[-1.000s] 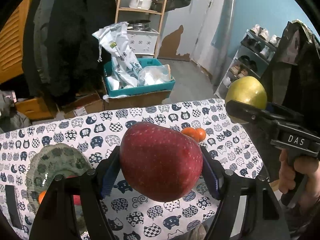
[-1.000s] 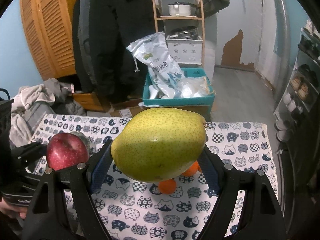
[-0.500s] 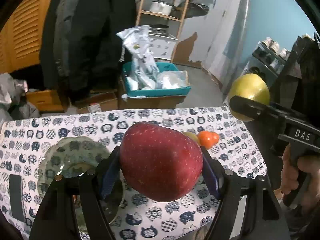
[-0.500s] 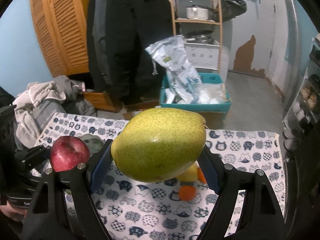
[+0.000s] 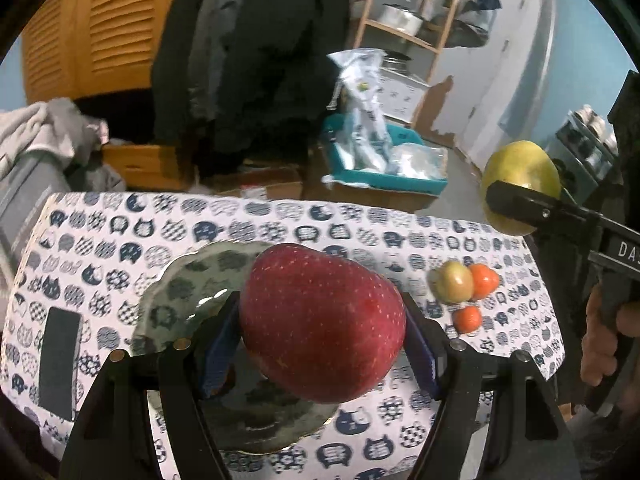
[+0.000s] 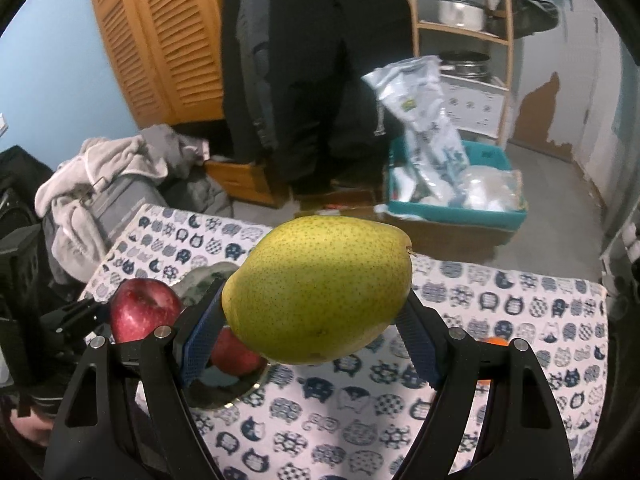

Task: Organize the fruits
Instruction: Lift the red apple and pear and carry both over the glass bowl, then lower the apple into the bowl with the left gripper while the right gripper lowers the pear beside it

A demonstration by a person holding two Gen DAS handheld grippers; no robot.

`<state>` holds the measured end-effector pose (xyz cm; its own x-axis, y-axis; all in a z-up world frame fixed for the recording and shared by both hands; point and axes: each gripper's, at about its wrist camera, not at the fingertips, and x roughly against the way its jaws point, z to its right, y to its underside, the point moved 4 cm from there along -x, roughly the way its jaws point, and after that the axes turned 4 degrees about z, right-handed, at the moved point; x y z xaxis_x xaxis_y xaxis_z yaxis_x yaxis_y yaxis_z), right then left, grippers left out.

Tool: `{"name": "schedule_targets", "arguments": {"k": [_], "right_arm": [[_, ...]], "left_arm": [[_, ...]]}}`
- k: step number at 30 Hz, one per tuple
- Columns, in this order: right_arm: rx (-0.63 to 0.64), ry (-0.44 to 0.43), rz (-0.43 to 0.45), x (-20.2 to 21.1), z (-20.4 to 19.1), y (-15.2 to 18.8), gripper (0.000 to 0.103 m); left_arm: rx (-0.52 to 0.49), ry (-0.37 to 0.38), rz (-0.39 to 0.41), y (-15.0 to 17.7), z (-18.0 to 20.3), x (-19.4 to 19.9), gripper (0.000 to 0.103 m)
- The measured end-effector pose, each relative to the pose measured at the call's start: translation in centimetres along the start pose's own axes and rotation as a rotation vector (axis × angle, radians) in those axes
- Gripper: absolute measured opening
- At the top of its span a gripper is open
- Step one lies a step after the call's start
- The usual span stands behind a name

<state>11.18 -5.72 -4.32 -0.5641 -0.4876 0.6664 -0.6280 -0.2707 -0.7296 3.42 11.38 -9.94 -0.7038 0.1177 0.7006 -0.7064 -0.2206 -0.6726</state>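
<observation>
One label – "DAS" on rt gripper (image 5: 520, 204).

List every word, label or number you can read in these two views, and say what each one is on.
"DA", cut off by the frame edge: white letters on the black body of the right gripper, seen in the left wrist view.
Printing on the white plastic bag in the teal crate: too blurred to read.
Nothing else carries readable text.

Red apple (image 5: 322, 328) and green pear (image 6: 318, 290) each clamped aloft above the plate (image 5: 188, 280).
</observation>
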Motion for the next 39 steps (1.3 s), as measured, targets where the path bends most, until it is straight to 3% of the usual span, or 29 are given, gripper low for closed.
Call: {"name": "schedule_targets", "arguments": {"k": [14,28,39], "right_arm": [[0.057,-0.049,-0.057,-4.7,-4.8,0.0,0.081],[0.067,-0.057,-0.138,-9.8,-4.9,2.5,0.081],[0.064,-0.052,-0.183,-11.5,-4.3,4.2,0.081]], "left_arm": [[0.081,-0.049,-0.027,0.4,-5.2,-1.3,0.076],[0.130,-0.085,-0.120,2.0,-7.7,-6.3,0.076],[0.160,-0.114,-0.224,3.8,-8.6,-10.4,0.076]]}}
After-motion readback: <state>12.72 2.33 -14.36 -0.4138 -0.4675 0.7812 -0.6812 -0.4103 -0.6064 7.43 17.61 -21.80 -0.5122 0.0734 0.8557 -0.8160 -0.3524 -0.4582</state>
